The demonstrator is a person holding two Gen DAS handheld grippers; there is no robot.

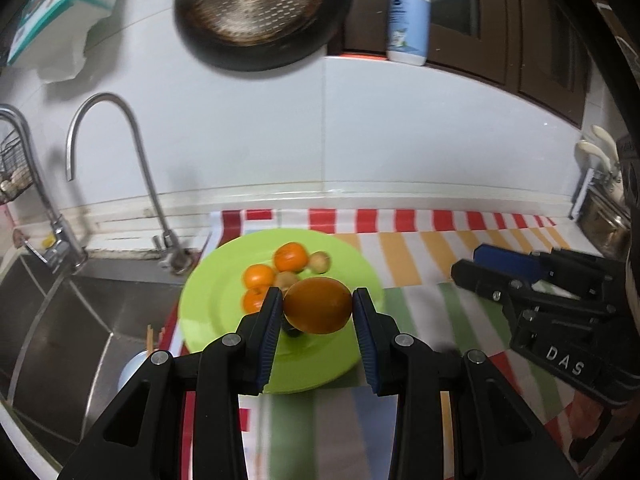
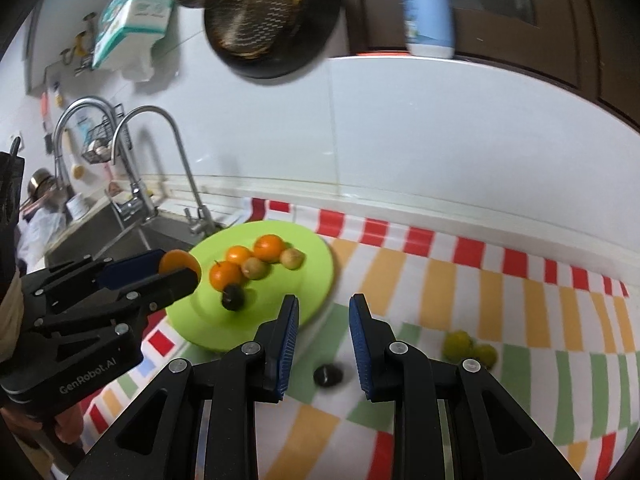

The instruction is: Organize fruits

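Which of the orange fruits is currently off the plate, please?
The orange gripped in the left tool, above the green plate. The other three oranges lie on the plate.

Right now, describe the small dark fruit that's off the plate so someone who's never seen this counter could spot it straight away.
Find the green plate by the sink, on the striped cloth. Just off the plate's near edge, on the cloth between the right gripper fingers, lies the dark fruit. It is nearly black and alone, unlike the two yellow-green fruits to its right.
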